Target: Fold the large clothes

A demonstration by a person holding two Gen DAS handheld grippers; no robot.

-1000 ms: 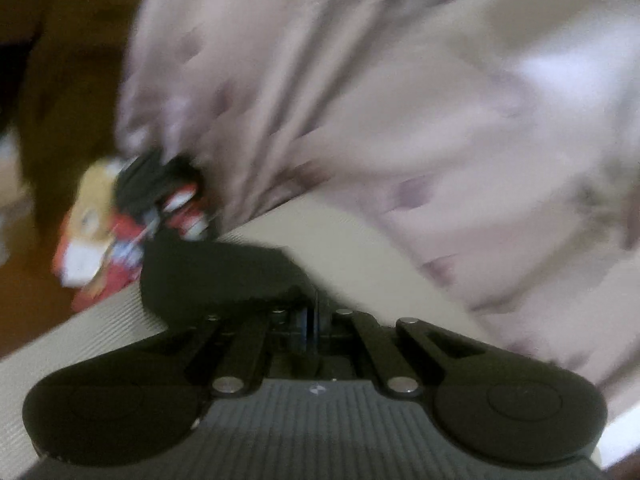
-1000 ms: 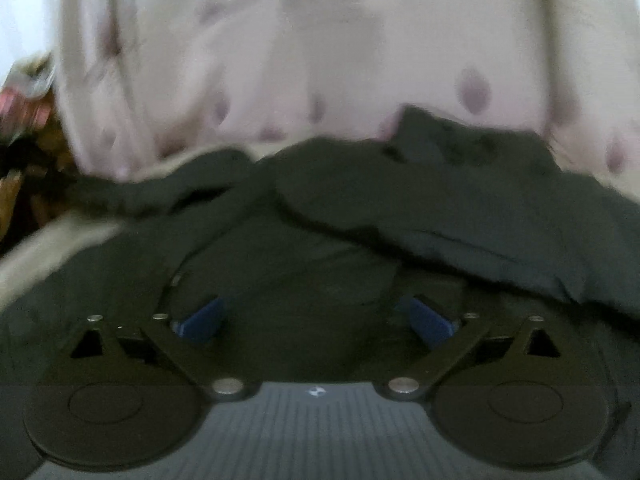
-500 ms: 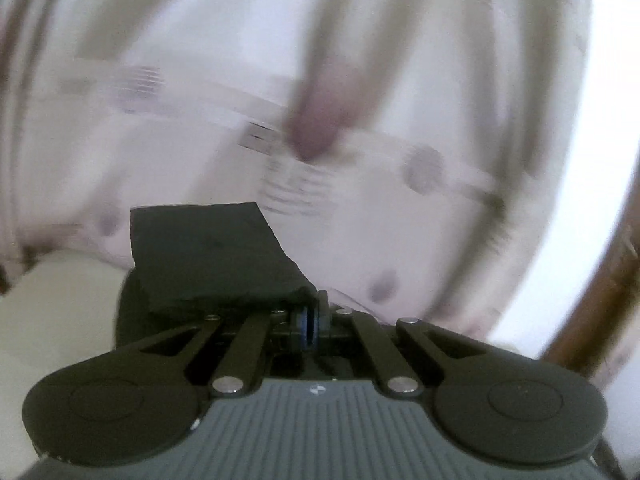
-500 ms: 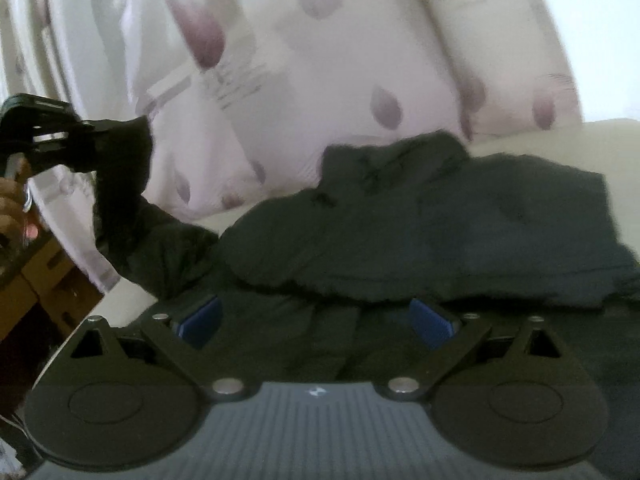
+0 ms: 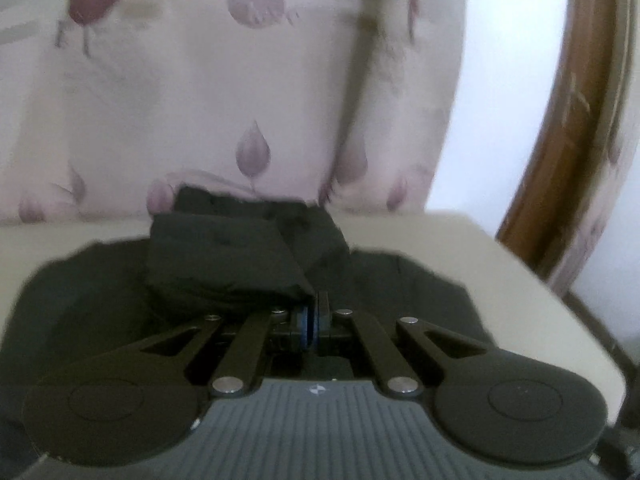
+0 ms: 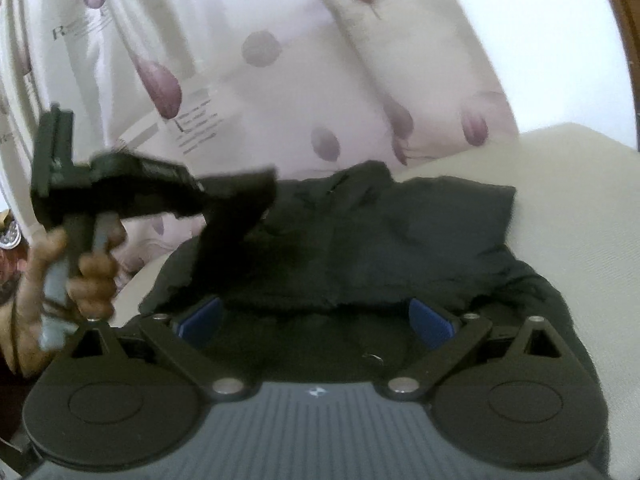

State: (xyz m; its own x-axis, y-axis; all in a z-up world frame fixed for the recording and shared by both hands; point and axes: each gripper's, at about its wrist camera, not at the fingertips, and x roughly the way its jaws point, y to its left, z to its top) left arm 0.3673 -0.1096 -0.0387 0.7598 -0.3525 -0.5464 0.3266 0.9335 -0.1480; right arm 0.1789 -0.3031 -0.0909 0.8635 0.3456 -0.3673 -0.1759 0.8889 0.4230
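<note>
A large black garment point(image 6: 360, 240) lies spread on a cream table point(image 6: 568, 216). My left gripper point(image 5: 312, 312) is shut on a corner of the black garment point(image 5: 224, 256) and holds that flap lifted over the rest of the cloth. In the right wrist view the left gripper point(image 6: 256, 184) shows at the left, held in a hand, with cloth hanging from it. My right gripper point(image 6: 316, 316) is open, its blue pads point(image 6: 430, 316) wide apart low over the near part of the garment, holding nothing.
A white curtain with purple tulip print point(image 5: 248, 80) hangs just behind the table's far edge. A brown wooden frame point(image 5: 560, 152) stands at the right. The table's right edge point(image 5: 560, 292) is close by.
My left gripper has swung with the cloth corner from off the table's left side to over the garment. The right gripper has stayed open and tilted slightly.
</note>
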